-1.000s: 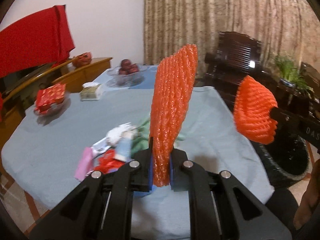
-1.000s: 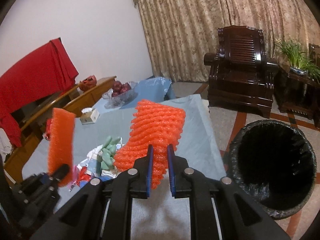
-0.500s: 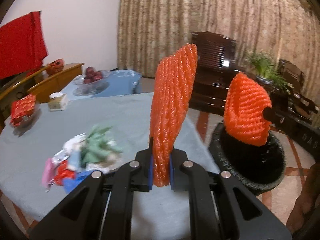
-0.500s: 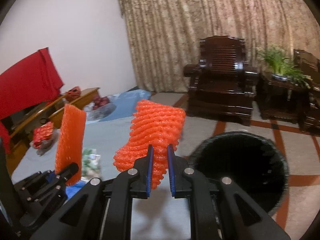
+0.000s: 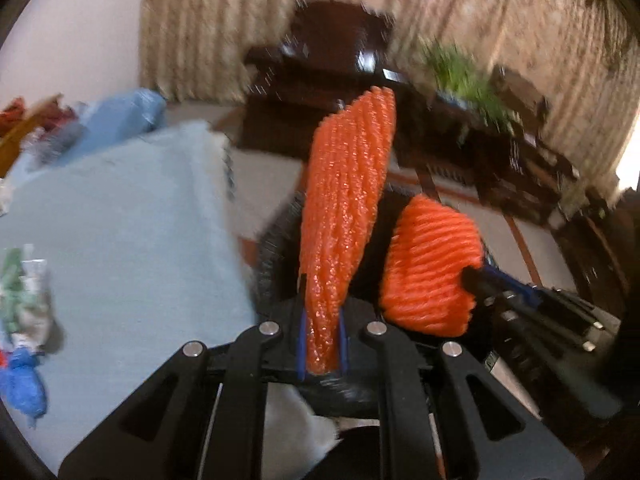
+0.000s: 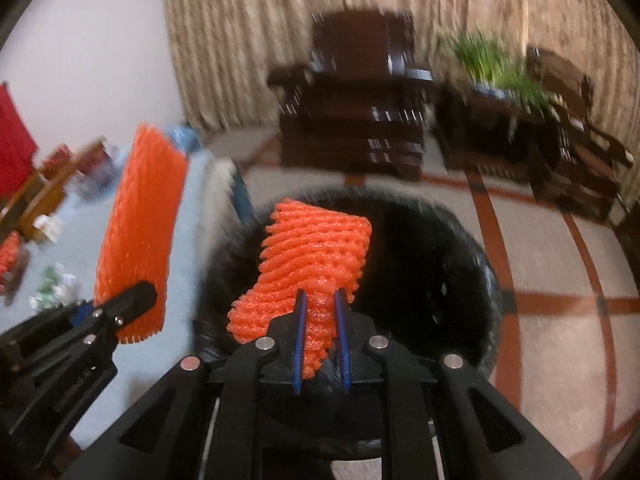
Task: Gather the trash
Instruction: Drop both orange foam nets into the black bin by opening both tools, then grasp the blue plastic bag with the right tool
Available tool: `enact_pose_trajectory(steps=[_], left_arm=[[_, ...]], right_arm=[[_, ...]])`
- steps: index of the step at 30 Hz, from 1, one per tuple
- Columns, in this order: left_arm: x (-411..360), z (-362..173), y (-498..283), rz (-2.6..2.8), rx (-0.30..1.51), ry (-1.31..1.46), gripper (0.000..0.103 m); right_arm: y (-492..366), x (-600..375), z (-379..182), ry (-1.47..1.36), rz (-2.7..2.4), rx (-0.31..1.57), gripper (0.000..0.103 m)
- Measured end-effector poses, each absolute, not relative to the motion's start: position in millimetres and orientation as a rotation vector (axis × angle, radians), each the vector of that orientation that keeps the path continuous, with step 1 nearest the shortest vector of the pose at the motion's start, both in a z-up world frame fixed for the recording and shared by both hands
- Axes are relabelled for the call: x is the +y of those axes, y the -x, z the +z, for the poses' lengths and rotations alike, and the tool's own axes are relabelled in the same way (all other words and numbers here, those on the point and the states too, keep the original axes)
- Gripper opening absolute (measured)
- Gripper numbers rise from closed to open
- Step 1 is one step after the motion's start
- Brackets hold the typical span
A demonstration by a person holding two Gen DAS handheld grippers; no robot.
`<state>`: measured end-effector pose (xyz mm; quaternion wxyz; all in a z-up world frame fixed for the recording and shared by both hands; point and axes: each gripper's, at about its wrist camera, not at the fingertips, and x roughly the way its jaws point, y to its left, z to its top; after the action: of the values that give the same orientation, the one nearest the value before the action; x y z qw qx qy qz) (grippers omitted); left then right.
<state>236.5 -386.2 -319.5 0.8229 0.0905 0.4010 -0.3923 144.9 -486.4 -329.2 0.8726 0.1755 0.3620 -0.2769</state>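
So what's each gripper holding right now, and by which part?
Each is shut on an orange foam net: left gripper pinches its net by the lower end, right gripper its net by the near edge.

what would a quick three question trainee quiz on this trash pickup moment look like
1. True or false: each gripper is shut on an orange foam fruit net.
2. Which net hangs over the black-lined round trash bin? A) the left gripper's tall orange foam net B) the right gripper's crumpled orange foam net C) neither
3. Fill in: more wrappers lie on the table with the light ____ cloth.

Key: 1 true. 2 B: in the right wrist view it sits in front of the bin's mouth, while the tall net shows over the table edge. 3 blue.
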Motion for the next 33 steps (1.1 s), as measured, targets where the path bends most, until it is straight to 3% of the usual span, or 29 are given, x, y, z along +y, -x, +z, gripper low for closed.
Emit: enact_pose_trajectory(steps=[5, 6, 7, 8, 10, 16, 22, 24, 28, 33], left_arm=[[-437, -357, -251, -0.887, 0.959, -0.269, 0.012], [-443, -362, -253, -0.893, 0.975, -0.28, 0.014], [-451, -369, -256, -0.895, 0.991, -0.29, 0.02], [-451, -373, -259, -0.891, 0.996, -0.295, 0.038], [-452, -379, -263, -0.879, 0.991, -0.31, 0.055], [-432, -372, -263, -0.854, 0.966, -0.31, 0.057], [-322, -342, -272, -0.674, 0.93, -0.191, 0.07], [-285, -333, -274, -0.61, 0.913, -0.164, 0.073], [-197, -311, -278, -0.457, 0.871, -0.109, 0.081], [-85, -285, -271, -0.234, 0.745, -0.103, 0.087]], right_arm=[[-156, -522, -371, -0.395, -0.646, 0.87, 0.014], [-156, -527, -376, -0.405, -0.651, 0.882, 0.019], [-155, -535, -384, -0.421, -0.655, 0.907, 0.02], [-155, -540, -388, -0.431, -0.668, 0.918, 0.023], [-153, -545, -392, -0.429, -0.698, 0.926, 0.033], [-140, -540, -379, -0.448, -0.7, 0.896, 0.035], [-148, -488, -340, -0.386, -0.583, 0.833, 0.037], [-154, -460, -327, -0.353, -0.53, 0.81, 0.048], [-168, -400, -309, -0.327, -0.378, 0.775, 0.054], [-192, -318, -299, -0.247, -0.218, 0.745, 0.055]])
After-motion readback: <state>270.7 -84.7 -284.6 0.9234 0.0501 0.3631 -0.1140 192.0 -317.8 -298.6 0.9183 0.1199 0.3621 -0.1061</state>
